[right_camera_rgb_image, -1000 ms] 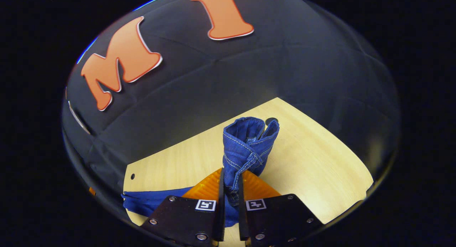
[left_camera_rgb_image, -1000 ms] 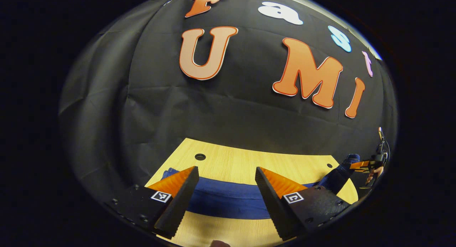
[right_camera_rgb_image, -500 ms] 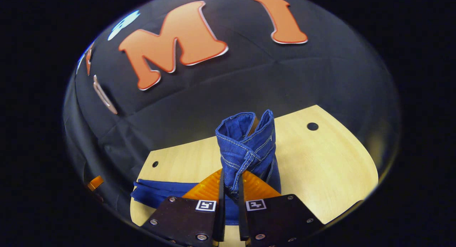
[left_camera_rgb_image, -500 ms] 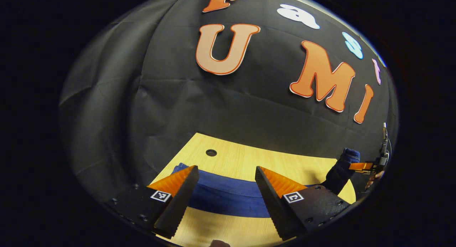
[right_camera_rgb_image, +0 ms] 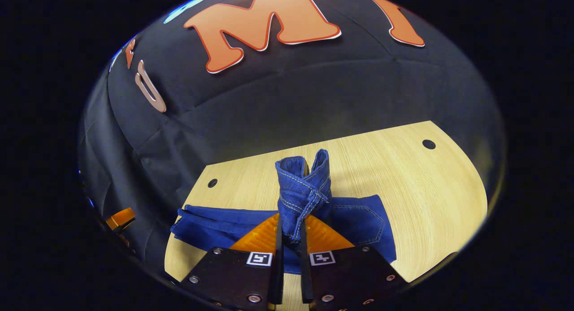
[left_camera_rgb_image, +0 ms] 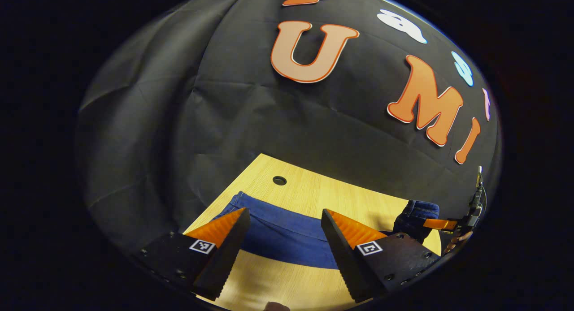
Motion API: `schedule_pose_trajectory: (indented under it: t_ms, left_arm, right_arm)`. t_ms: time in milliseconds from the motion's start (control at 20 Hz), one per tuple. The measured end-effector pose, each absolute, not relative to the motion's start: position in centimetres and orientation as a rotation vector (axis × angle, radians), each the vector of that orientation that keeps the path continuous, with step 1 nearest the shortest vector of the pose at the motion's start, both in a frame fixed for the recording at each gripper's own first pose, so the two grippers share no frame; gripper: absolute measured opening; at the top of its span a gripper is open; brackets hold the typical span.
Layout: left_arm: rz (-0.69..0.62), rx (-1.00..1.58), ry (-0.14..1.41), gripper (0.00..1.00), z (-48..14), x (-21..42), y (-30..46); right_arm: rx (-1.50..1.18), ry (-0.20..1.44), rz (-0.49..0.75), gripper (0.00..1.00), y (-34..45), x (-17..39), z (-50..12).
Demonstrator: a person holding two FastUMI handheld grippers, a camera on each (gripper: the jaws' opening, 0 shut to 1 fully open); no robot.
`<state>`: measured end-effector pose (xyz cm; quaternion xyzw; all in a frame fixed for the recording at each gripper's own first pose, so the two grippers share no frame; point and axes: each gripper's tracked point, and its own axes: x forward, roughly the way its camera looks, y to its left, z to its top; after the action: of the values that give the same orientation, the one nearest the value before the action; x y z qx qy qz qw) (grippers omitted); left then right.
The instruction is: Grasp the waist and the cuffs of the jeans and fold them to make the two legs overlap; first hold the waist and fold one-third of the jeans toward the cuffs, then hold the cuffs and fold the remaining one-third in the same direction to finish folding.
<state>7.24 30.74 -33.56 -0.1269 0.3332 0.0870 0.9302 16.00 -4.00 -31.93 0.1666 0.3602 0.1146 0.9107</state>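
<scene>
Jeans [right_camera_rgb_image: 358,221] lying lengthwise on the bench [right_camera_rgb_image: 426,190], fold in progress.
Right tool [right_camera_rgb_image: 290,257] is pinching a bunched denim end above the flat legs; left tool [left_camera_rgb_image: 280,252] is hovering spread over the other end. Both thirds appear unfinished.

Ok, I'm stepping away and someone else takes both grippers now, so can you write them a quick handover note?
Right gripper: shut on a bunched edge of the blue denim jeans, raised off the light wooden table.
Left gripper: open, empty, hovering over the flat stretch of the jeans.
Jeans lie in a long strip across the table, a back pocket showing beside the raised edge.
Done: the legs seem to overlap.
Left: lay the held end over, then fold the other end the same way.
</scene>
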Motion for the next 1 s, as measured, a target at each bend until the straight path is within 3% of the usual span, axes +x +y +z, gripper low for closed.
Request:
schedule_pose_trajectory:
  t_ms: [300, 350, 550, 700, 750, 800, 900, 950, 1000]
  left_arm:
    - [0.198, -0.375, 0.778, 0.99, -37.9, 6.5, 32.1]
    - [0.205, -0.396, 0.802, 0.99, -39.0, 6.3, 32.3]
    - [0.241, -0.491, 0.877, 0.99, -42.4, 5.9, 33.1]
    - [0.278, -0.561, 0.942, 0.98, -45.2, 5.4, 33.8]
    - [0.281, -0.598, 0.955, 0.98, -46.0, 5.5, 33.8]
    - [0.294, -0.637, 0.972, 0.98, -46.6, 5.4, 34.0]
    - [0.317, -0.685, 0.996, 0.98, -48.3, 5.4, 34.5]
    - [0.323, -0.709, 1.005, 0.98, -49.0, 5.4, 34.9]
    - [0.335, -0.738, 1.016, 0.98, -49.5, 5.3, 35.1]
  right_arm:
    - [0.377, 0.797, 0.283, 0.19, -1.3, 15.0, -33.1]
    - [0.378, 0.776, 0.29, 0.42, -0.3, 14.9, -32.9]
    - [0.304, 0.707, 0.265, 0.66, -1.5, 14.9, -32.1]
    - [0.223, 0.662, 0.211, 0.75, -4.0, 15.1, -31.5]
    - [0.2, 0.646, 0.192, 0.71, -5.0, 15.2, -31.0]
    - [0.18, 0.632, 0.172, 0.8, -6.0, 15.2, -30.6]
    - [0.151, 0.597, 0.128, 0.82, -7.9, 15.4, -29.4]
    - [0.135, 0.581, 0.1, 0.77, -9.3, 15.2, -28.9]
    - [0.128, 0.568, 0.076, 0.84, -10.5, 15.0, -28.3]
